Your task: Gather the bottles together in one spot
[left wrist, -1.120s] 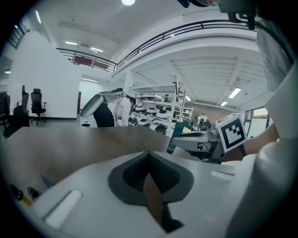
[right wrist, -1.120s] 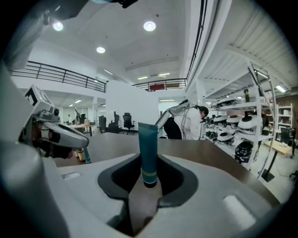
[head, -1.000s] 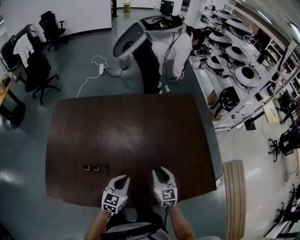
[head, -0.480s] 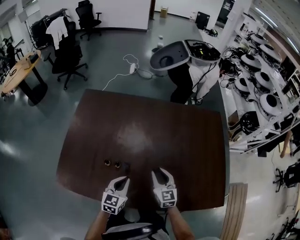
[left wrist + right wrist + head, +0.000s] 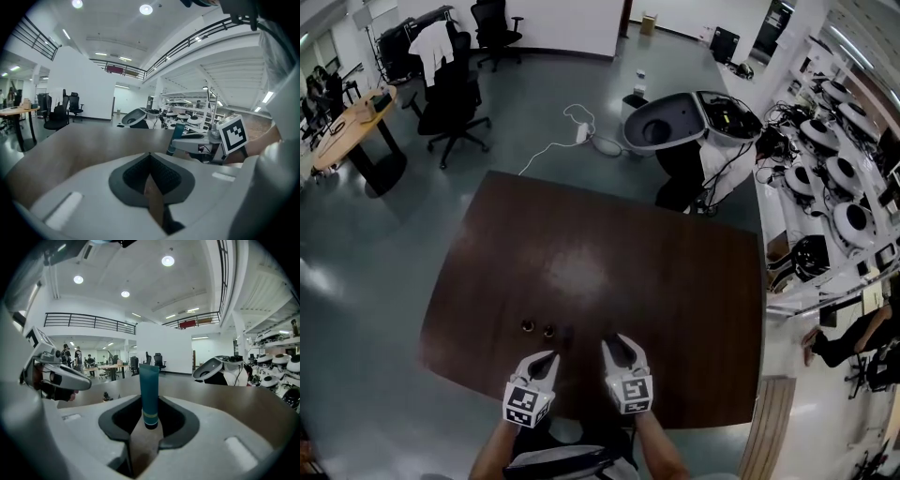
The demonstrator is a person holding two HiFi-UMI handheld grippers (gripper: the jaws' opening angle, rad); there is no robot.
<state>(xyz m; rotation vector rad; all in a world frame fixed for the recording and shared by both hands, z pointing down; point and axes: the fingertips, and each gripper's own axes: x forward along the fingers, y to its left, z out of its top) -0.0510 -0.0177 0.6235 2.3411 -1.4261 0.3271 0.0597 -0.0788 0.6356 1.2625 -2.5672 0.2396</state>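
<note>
Brings the bottles [image 5: 547, 329], a second ago well off to the left of the left gripper [image 5: 549, 358], to just ahead of it, near the right gripper [image 5: 614, 343] too. Tilts the table [image 5: 675, 272] clockwise in the head view, slides the bent-over person [image 5: 724, 155] and white pod [image 5: 670, 117] from top centre to top right, and lets in a round desk [image 5: 352, 127] at far left and a second person [image 5: 853, 337] at the right edge

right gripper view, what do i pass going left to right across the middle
left hand-held gripper → small dark bottle → teal tube → white pod-shaped machine
</note>
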